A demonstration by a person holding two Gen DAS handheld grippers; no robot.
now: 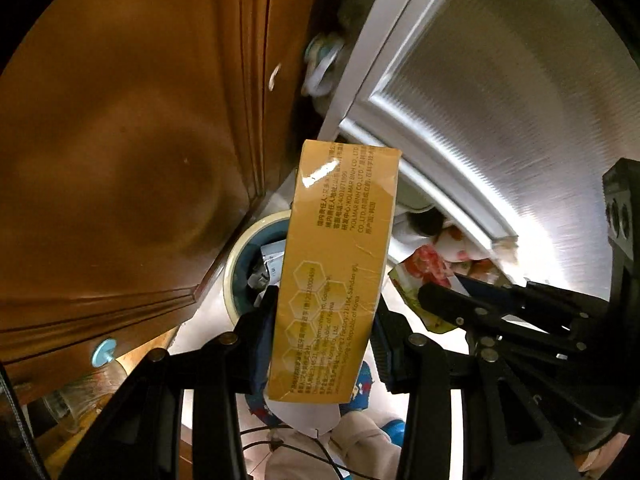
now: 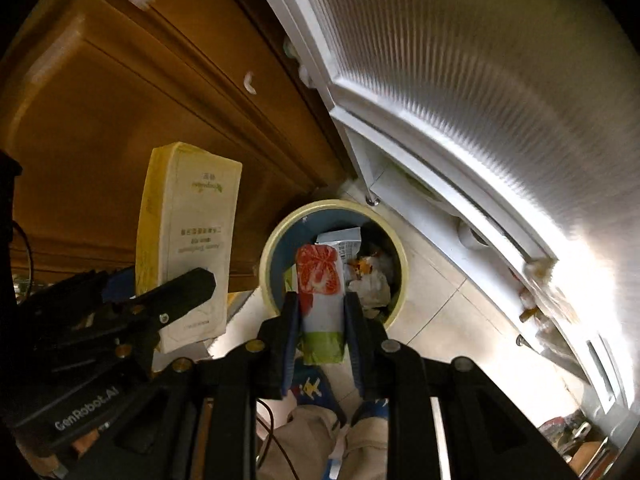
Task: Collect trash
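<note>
cardboard box (image 1: 336, 280) is sitting clamped in the left claw (image 1: 324, 344), stiff, light, glossy, likely slippery. right claw (image 2: 322, 320) is pinching a soft crinkly wrapper (image 2: 322, 284) above the bin (image 2: 334, 208) at 12 o'clock.

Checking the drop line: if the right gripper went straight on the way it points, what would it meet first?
Probably the open trash bin, with the wrappers already inside. The right gripper, shut on the snack packet, points at its mouth, nothing between; depth is unclear.
</note>
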